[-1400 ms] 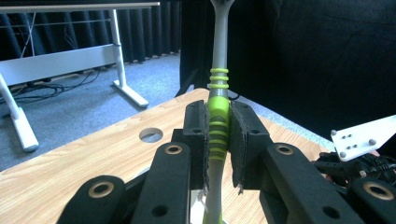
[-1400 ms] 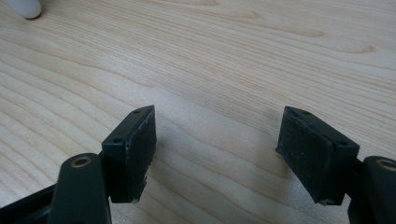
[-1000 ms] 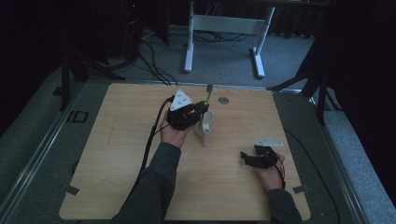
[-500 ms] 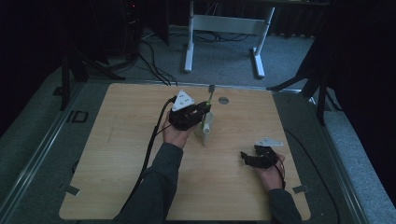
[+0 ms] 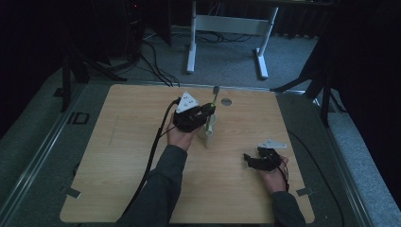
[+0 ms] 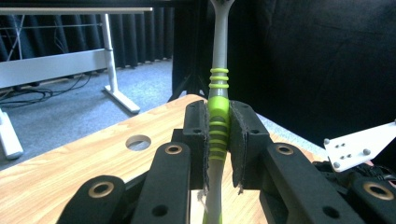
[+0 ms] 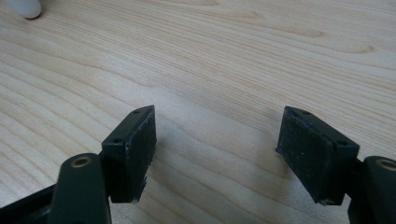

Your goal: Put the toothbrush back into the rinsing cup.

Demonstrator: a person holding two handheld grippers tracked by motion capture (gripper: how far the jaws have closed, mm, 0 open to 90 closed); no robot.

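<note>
Left gripper view: the left tongs [image 6: 218,140] are clamped on an upright toothbrush [image 6: 218,107], grey-white with green ribbed grip. The right tongs [image 7: 217,156] stand apart over the counter [image 7: 224,56].

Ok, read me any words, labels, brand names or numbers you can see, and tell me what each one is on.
"ID": dark letters on the grey mat beside the table's left edge, in the high view.
Toothbrush: no readable brand or lettering.
Cup: no print that can be made out.
</note>
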